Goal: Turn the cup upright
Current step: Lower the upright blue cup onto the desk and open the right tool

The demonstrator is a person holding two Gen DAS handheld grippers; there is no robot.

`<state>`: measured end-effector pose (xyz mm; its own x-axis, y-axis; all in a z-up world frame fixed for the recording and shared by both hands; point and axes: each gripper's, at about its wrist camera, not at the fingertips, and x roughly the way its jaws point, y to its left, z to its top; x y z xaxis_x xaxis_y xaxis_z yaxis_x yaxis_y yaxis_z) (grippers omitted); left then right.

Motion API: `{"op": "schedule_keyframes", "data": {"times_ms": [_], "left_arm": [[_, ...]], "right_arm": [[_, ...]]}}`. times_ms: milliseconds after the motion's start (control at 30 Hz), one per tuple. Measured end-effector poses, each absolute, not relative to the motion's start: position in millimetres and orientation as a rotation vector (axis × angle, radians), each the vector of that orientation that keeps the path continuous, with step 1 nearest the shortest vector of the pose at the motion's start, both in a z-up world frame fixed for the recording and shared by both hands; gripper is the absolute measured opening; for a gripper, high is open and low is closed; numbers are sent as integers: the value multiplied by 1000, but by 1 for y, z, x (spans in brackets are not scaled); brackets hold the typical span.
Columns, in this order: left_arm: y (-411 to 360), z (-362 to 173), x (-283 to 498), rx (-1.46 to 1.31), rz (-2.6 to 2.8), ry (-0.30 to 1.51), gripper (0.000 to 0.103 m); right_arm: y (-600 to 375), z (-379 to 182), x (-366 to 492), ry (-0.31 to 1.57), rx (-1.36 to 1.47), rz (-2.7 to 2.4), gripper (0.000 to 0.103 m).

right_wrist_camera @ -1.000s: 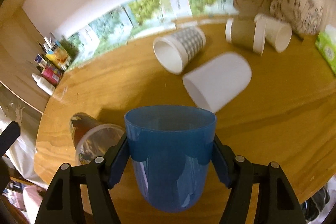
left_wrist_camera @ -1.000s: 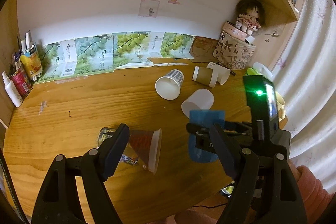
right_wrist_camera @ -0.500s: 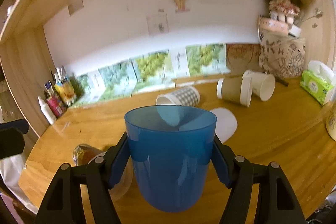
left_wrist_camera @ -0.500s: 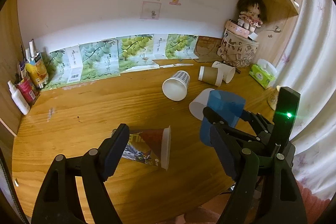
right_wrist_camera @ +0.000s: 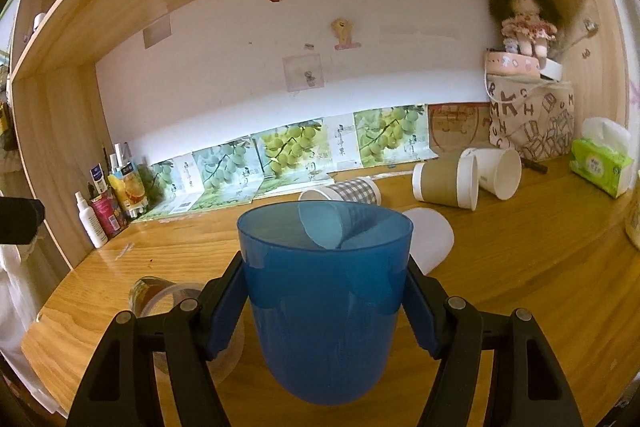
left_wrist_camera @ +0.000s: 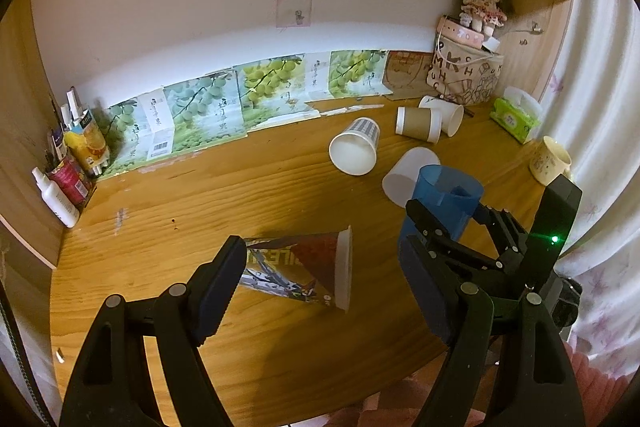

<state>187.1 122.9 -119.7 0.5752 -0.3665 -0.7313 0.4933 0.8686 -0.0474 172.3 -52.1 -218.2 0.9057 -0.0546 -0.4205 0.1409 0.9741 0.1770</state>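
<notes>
- above the desk's [right_wrist_camera: 520, 247] near edge, the right gripper [right_wrist_camera: 326, 301] clamps the blue plastic cup [right_wrist_camera: 324, 291] at mid-wall, mouth up, ready for setting down.
- at 6 o'clock from the checked paper cup [left_wrist_camera: 356, 147], the left gripper [left_wrist_camera: 320, 287] gapes empty around the printed cup [left_wrist_camera: 304, 267] lying sideways, probably next.

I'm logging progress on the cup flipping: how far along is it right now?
Nearly done for one: the blue cup is mouth-up, clamped in the right tongs; whether it touches the desk is unclear. In hand: setting it down and letting go. Left: the printed cup below the open left tongs, the checked cup and others on their sides.
</notes>
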Motion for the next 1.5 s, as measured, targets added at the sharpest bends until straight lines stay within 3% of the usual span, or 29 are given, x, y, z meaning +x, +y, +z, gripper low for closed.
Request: {"op": "schedule_keyframes", "data": {"times_ms": [1000, 1100, 1367, 1500], "left_arm": [[135, -136, 185, 65, -534, 921, 82], [135, -137, 183, 49, -532, 924, 82], [137, -136, 175, -13, -469, 947, 82], [131, -131, 163, -32, -421, 944, 82]], "right_arm": [[-37, -230, 164, 578, 45, -72, 72], [-34, -229, 161, 596, 26, -68, 79], [-34, -220, 156, 631, 15, -33, 82], [-38, -209, 151, 644, 15, -8, 89]]}}
